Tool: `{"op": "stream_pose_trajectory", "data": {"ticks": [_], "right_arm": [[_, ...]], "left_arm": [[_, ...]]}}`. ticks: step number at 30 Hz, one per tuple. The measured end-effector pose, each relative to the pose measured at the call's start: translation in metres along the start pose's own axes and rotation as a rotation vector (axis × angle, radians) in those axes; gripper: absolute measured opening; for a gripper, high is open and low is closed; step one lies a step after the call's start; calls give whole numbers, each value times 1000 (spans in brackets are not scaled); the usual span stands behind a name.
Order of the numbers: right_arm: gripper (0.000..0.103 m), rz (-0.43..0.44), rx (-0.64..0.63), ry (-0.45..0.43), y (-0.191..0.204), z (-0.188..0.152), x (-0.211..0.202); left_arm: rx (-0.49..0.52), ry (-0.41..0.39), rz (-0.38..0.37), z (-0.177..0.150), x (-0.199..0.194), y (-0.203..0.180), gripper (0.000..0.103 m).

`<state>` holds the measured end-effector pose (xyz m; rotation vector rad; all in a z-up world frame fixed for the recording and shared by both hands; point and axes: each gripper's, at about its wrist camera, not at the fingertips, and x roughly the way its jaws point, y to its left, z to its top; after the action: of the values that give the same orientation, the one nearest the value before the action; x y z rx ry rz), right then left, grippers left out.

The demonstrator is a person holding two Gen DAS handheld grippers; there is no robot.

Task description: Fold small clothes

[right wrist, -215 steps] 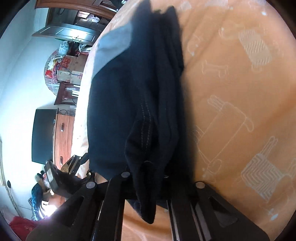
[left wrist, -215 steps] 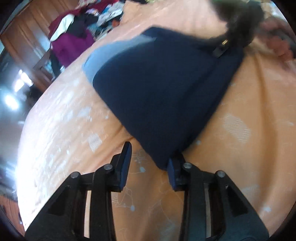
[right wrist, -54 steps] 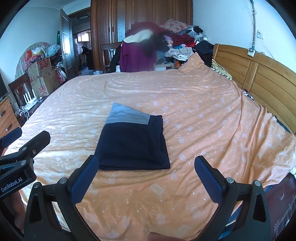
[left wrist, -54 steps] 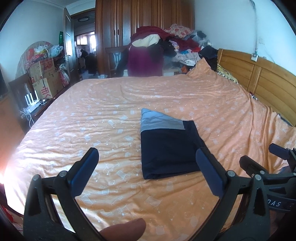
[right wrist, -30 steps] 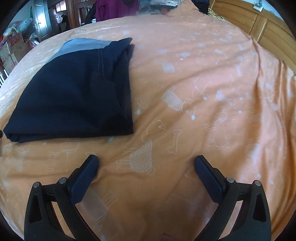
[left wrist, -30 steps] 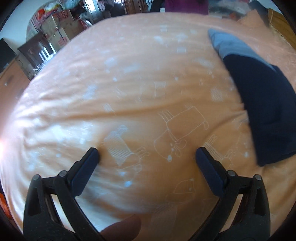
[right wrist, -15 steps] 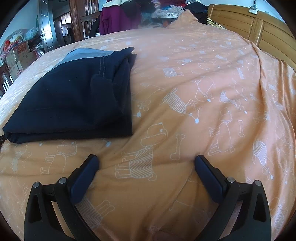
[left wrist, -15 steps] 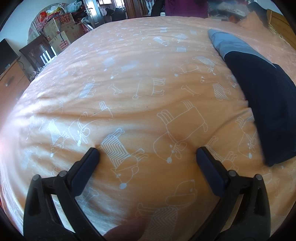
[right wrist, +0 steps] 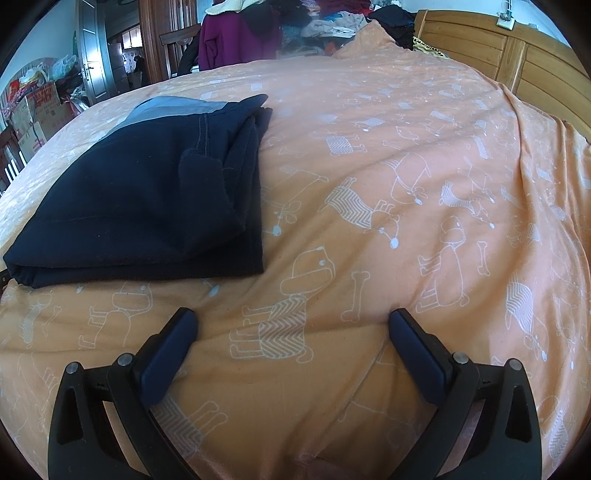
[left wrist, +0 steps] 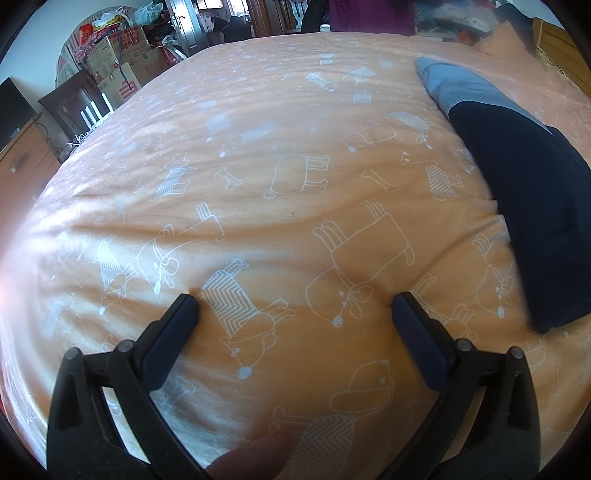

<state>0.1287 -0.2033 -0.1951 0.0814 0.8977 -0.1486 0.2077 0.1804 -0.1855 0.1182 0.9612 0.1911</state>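
Observation:
A folded dark navy garment with a grey-blue band [right wrist: 147, 192] lies flat on the orange dog-print bedspread [right wrist: 406, 192]. In the left wrist view it lies at the right edge [left wrist: 532, 192]. My left gripper [left wrist: 295, 301] is open and empty, its fingertips pressed onto the bedspread to the left of the garment. My right gripper [right wrist: 291, 315] is open and empty, its fingertips resting on the bedspread just in front of and to the right of the garment.
A wooden headboard [right wrist: 491, 48] runs along the right. A pile of clothes [right wrist: 258, 29] sits beyond the far end of the bed. Cardboard boxes [left wrist: 118, 62] and a wooden dresser [left wrist: 18, 170] stand to the left.
Both grippers released the garment, lifted, then came down open onto the bedspread beside it. Over the last half second they have hardly moved.

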Motion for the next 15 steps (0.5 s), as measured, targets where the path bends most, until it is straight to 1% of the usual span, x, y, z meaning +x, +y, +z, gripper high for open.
{"op": "stream_pose_trajectory", "data": {"ticks": [10,12,15], "right_arm": [[103,-6,-4,0,0,2,2],[103,-22,-8,5,3,3,2],[103,-44,-26,4,6,3,-1]], "left_arm": [[3,-1,5,0,0,0,103],[4,0,10,1,-1,-1,103],[-8,11,-6,2,-2,2,103]]}}
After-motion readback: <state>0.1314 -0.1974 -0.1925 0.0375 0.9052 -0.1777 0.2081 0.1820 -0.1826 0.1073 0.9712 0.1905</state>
